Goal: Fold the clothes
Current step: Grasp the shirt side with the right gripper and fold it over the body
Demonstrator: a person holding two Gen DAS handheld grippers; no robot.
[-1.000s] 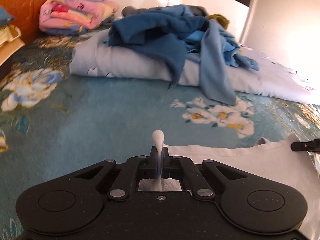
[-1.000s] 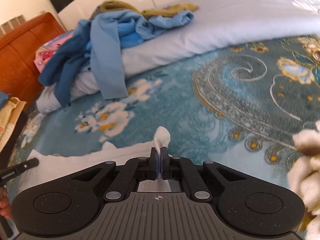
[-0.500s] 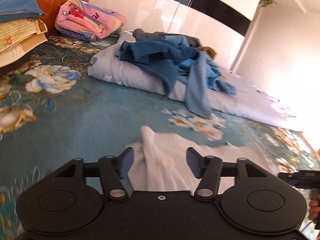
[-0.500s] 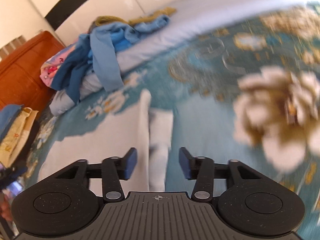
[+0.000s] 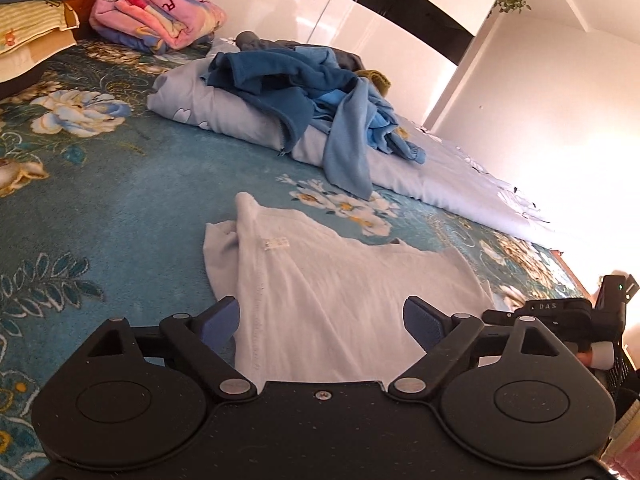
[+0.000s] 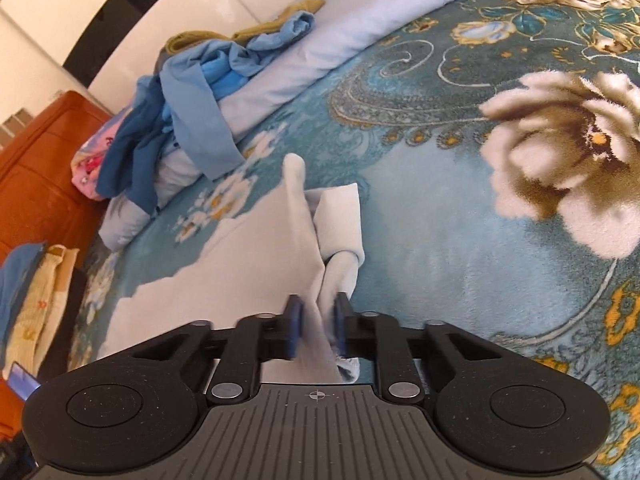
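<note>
A pale blue-grey shirt lies spread on the teal floral blanket; it also shows in the right wrist view. My left gripper is wide open just above the shirt's near edge, holding nothing. My right gripper has its jaws narrowly apart with a bunched fold of the shirt's right edge between them; the pads are closing and blurred. The right gripper body shows at the left wrist view's right edge.
A pile of blue clothes lies on a folded pale quilt behind the shirt. A pink folded blanket and stacked bedding sit by the orange headboard at the far left.
Both grippers let go of the shirt corners and drew back, leaving the shirt flat. The left has opened wide. The right has moved down onto the shirt's right edge and is narrowing around a fold.
</note>
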